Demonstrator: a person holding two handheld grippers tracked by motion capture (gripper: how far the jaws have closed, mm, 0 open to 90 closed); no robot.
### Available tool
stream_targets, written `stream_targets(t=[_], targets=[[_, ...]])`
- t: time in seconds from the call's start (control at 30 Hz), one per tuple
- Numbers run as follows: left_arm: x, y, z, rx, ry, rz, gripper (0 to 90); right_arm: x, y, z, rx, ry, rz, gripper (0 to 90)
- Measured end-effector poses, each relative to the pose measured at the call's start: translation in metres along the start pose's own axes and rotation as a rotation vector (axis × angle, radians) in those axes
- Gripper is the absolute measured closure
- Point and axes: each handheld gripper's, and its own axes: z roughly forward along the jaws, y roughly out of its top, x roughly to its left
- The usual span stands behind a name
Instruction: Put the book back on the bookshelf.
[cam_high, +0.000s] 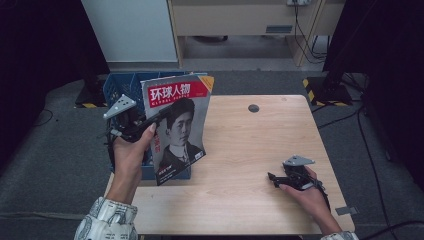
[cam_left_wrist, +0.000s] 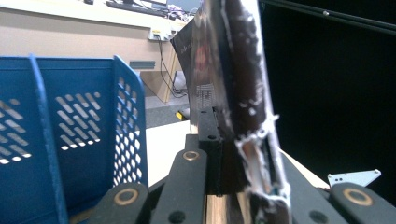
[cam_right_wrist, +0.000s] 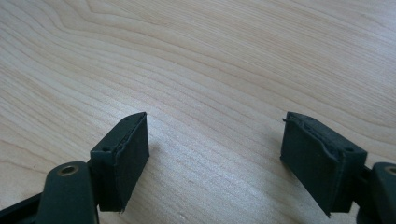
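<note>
While you are holding the glossy portrait-cover magazine upright above the blue perforated plastic crate, the left gripper is clamping its edge; keep it vertical, lining it with a slot. The left gripper view is showing the crate dividers. Your right gripper is resting, jaws apart, on the pale wooden table.

Magazine cover: red masthead band carries large white Chinese characters 环球人物, with a smaller line of Latin lettering beneath, too small to read. Small print at cover's lower left is illegible.
</note>
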Motion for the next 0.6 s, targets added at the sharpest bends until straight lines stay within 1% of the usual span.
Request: stream_targets(t=[0.27, 0.5, 0.6], targets=[[0.011, 0.005, -0.016, 0.003, 0.039, 0.017, 86.6, 0.000, 0.000, 0.000, 0.001, -0.002, 0.000, 23.5], [0.023, 0.007, -0.031, -0.010, 0.063, 0.005, 86.6, 0.000, 0.000, 0.000, 0.001, -0.003, -0.001, 23.6], [0.027, 0.008, -0.038, -0.015, 0.073, 0.006, 86.6, 0.000, 0.000, 0.000, 0.001, -0.002, 0.000, 23.6]])
